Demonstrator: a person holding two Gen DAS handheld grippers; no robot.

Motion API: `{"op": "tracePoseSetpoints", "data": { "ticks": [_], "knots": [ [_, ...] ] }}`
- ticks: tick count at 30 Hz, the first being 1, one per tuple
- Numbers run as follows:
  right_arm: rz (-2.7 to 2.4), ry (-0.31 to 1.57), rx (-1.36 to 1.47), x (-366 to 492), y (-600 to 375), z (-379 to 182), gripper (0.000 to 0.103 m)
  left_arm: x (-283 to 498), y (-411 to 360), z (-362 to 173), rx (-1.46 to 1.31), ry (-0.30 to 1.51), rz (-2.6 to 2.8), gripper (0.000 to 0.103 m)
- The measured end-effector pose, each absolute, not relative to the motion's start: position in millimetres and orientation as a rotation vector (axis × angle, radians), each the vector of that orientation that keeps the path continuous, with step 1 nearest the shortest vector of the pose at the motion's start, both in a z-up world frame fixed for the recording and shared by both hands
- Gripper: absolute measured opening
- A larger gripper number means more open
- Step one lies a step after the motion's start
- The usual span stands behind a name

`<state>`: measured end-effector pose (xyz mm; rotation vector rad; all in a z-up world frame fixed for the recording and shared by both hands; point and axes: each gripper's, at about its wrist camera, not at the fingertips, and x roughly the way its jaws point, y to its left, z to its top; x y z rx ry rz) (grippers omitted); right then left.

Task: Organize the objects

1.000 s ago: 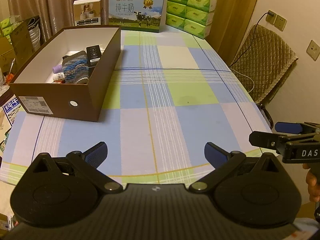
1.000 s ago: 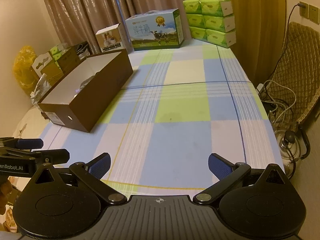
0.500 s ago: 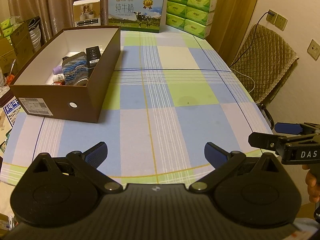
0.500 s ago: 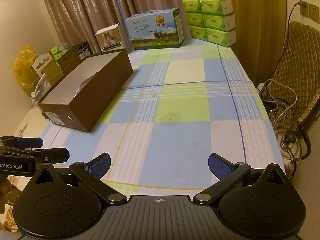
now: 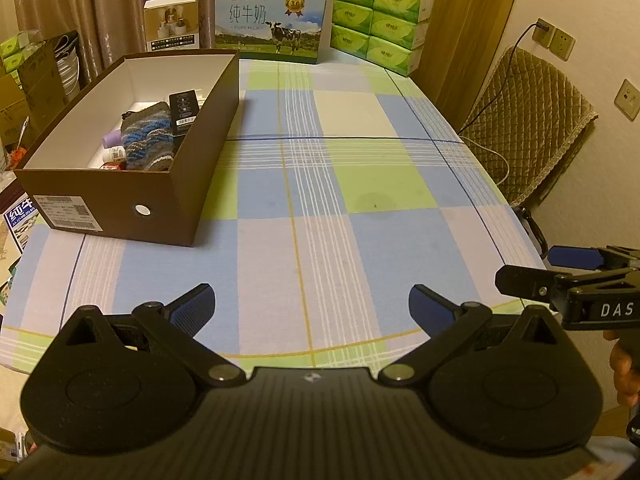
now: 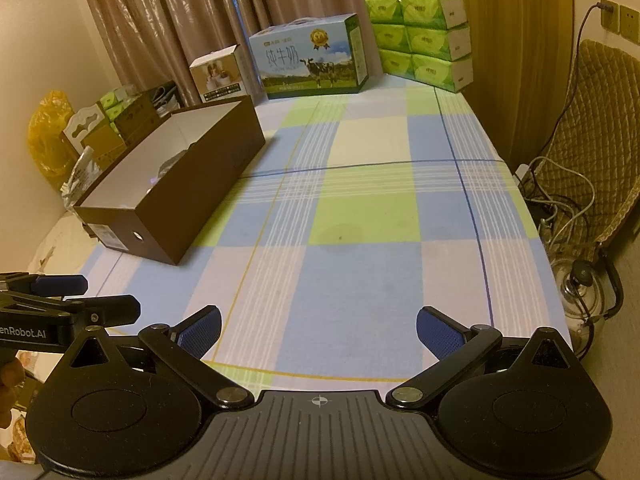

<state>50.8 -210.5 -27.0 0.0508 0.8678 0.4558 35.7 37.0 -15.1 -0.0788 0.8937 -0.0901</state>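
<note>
Both sets of fingers spread wide, holding nothing: left gripper (image 5: 311,309), right gripper (image 6: 319,333), side by side at the near edge of the surface (image 5: 360,184). Objects already sit in the brown box (image 5: 176,184), far left. Risk, we judge: clipping the box wall on reach-in. The middle lies open; chair (image 6: 592,128) crowds the right edge.
</note>
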Motion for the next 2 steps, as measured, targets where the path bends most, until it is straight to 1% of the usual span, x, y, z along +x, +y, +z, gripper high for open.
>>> {"op": "tracePoseSetpoints", "data": {
  "ticks": [2],
  "knots": [
    [0.458, 0.869, 0.05, 51.4, -210.7, -27.2, 0.101, 36.2, 36.6, -15.6, -0.077, 0.892, -0.086, 0.102]
  ]
}}
